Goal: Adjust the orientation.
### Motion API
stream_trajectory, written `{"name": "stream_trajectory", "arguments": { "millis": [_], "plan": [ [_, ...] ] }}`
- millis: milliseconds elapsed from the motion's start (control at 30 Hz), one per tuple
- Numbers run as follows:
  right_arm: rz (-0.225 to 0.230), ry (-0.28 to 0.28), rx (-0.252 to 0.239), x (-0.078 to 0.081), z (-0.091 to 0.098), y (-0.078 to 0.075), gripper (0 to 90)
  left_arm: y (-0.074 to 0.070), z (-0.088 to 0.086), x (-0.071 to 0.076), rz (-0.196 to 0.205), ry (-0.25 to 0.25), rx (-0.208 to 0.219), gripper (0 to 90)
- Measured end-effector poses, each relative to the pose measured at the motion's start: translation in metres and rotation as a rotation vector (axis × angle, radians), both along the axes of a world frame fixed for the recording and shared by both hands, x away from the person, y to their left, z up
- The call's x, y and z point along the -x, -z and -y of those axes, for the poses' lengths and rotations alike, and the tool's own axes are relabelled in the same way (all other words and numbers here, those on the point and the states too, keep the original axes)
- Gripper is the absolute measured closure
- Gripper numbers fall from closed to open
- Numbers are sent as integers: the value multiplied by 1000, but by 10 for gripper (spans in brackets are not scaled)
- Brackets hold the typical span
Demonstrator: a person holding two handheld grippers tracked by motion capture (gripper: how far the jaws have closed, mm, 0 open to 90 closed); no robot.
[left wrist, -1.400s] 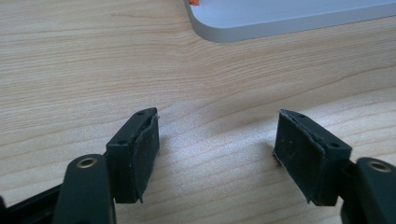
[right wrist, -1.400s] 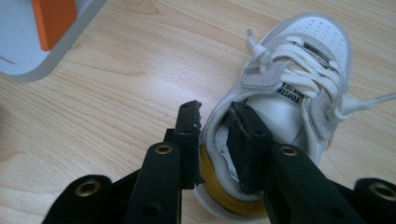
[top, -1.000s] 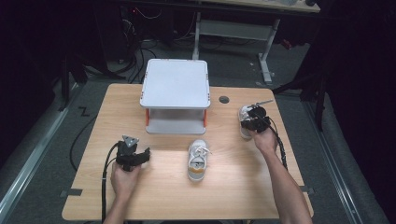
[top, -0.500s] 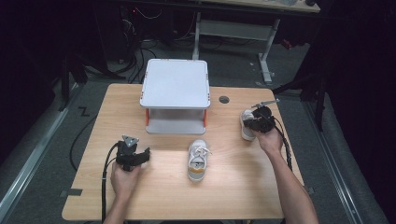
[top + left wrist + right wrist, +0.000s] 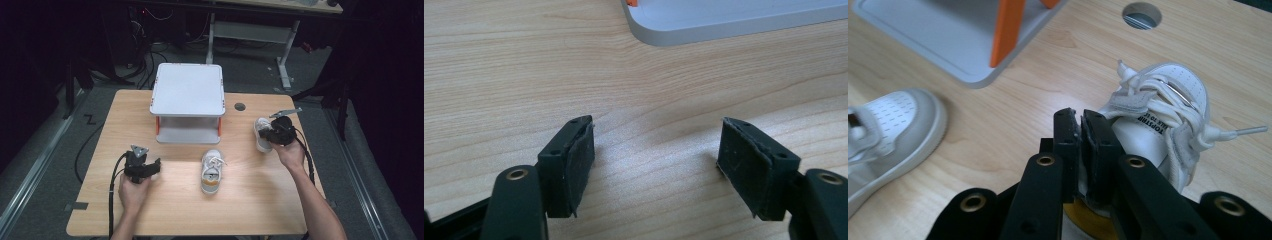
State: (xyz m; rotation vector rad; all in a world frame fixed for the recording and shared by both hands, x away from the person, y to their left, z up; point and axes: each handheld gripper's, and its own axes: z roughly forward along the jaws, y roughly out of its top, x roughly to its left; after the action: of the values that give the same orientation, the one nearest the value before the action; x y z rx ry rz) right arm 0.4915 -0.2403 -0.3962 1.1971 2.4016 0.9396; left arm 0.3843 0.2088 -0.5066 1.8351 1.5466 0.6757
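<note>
Both forearms are bare, no sleeves are seen in the high view. Each hand holds a black gripper. The left gripper (image 5: 148, 169) has a grey three-cornered plate (image 5: 138, 150) on its top, at 12 o'clock of the hand, and a black cable (image 5: 113, 192) runs from it along the forearm toward 6 o'clock. The right gripper (image 5: 271, 134) also carries a grey plate (image 5: 285, 113), and its black cable (image 5: 306, 156) curves toward 5 o'clock. In the gripper views, the jaws are matte black with flat rubber pads (image 5: 580, 162), a little worn at the edges, with small holes. Brass-coloured rivets (image 5: 1045, 160) sit in the black link arms.
</note>
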Motion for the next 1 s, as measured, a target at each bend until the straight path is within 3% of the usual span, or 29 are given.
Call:
{"name": "stream_trajectory", "arguments": {
  "millis": [267, 633, 1000],
  "plan": [
    [25, -65, 14, 39, -9, -7, 861, 0, 0, 0, -1, 1, 0, 312],
    [46, -160, 3, 86, -29, -2, 861, 0, 0, 0, 0, 0, -2, 312],
    [65, -254, 27, 109, -66, 8, 864, 0, 0, 0, 0, 0, -2, 311]
  ]
}}
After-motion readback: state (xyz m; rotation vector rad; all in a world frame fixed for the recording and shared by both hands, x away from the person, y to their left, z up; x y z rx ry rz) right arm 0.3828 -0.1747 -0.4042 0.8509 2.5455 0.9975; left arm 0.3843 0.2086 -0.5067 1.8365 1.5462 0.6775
